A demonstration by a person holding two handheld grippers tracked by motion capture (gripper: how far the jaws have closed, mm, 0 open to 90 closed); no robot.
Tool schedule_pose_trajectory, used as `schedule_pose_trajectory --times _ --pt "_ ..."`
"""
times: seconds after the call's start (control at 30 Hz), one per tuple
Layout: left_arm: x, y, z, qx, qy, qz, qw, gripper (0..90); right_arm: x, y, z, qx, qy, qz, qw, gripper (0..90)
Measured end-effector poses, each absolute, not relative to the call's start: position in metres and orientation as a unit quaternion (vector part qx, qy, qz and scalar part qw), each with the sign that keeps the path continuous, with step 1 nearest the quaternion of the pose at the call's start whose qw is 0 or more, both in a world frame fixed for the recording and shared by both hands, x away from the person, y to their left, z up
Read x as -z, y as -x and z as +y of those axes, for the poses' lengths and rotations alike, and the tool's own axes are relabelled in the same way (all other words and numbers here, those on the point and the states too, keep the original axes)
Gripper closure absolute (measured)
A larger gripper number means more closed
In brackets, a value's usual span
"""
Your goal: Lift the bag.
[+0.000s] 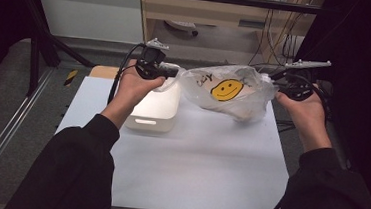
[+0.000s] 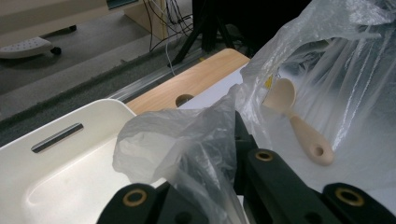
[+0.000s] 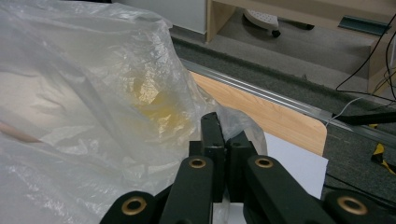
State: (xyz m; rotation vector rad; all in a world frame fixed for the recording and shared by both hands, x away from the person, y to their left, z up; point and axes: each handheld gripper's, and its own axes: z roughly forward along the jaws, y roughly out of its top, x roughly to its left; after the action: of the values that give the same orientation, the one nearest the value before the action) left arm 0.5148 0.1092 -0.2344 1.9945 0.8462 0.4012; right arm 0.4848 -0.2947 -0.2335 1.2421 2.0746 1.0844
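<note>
Clearly the plastic bag [image 1: 227,91] was thin, light and slippery, held stretched above the table [image 1: 193,170] beside the white bin [image 1: 155,113]. The left gripper [image 1: 172,72] and right gripper [image 1: 278,86] each pinched a bunched edge, the safest hold; a wooden spoon [image 2: 299,123] lay inside.

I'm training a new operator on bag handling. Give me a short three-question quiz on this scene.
1. True or false: both grippers pinch the plastic bag.
2. What lies inside the bag? A) wooden spoon B) fork C) cup
3. Name the container under the left gripper.

Key:
1. True; the left gripper and the right gripper each clamp a bag edge.
2. A, the wooden spoon.
3. The white tub.
</note>
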Motion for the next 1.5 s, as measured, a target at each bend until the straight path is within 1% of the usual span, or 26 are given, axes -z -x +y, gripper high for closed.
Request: schedule_pose_trajectory --times 0.27,0.63,0.73,1.07,1.17,1.27,1.4,1.5 --pt "0.232 -0.519 0.114 -0.17 -0.803 0.349 0.451 90.0 0.229 -0.487 -0.298 -0.397 -0.457 0.756 0.249 90.0" --pt "0.214 -0.53 0.123 -0.195 -0.783 0.362 0.467 90.0 0.216 -0.496 -0.311 -0.404 -0.473 0.734 0.272 90.0" --pt "0.213 -0.533 0.122 -0.197 -0.779 0.367 0.469 90.0 0.214 -0.5 -0.312 -0.406 -0.477 0.73 0.272 90.0" --pt "0.216 -0.526 0.124 -0.191 -0.786 0.36 0.465 90.0 0.215 -0.504 -0.313 -0.405 -0.484 0.724 0.279 90.0" --pt "0.219 -0.523 0.128 -0.18 -0.785 0.364 0.469 90.0 0.216 -0.503 -0.313 -0.403 -0.484 0.727 0.273 90.0" --pt "0.22 -0.52 0.13 -0.185 -0.786 0.363 0.465 90.0 0.217 -0.503 -0.312 -0.403 -0.482 0.729 0.27 90.0" --pt "0.214 -0.519 0.131 -0.198 -0.778 0.362 0.474 90.0 0.211 -0.503 -0.308 -0.401 -0.476 0.73 0.281 90.0" --pt "0.203 -0.527 0.13 -0.201 -0.772 0.366 0.479 90.0 0.2 -0.508 -0.308 -0.402 -0.479 0.725 0.288 90.0"
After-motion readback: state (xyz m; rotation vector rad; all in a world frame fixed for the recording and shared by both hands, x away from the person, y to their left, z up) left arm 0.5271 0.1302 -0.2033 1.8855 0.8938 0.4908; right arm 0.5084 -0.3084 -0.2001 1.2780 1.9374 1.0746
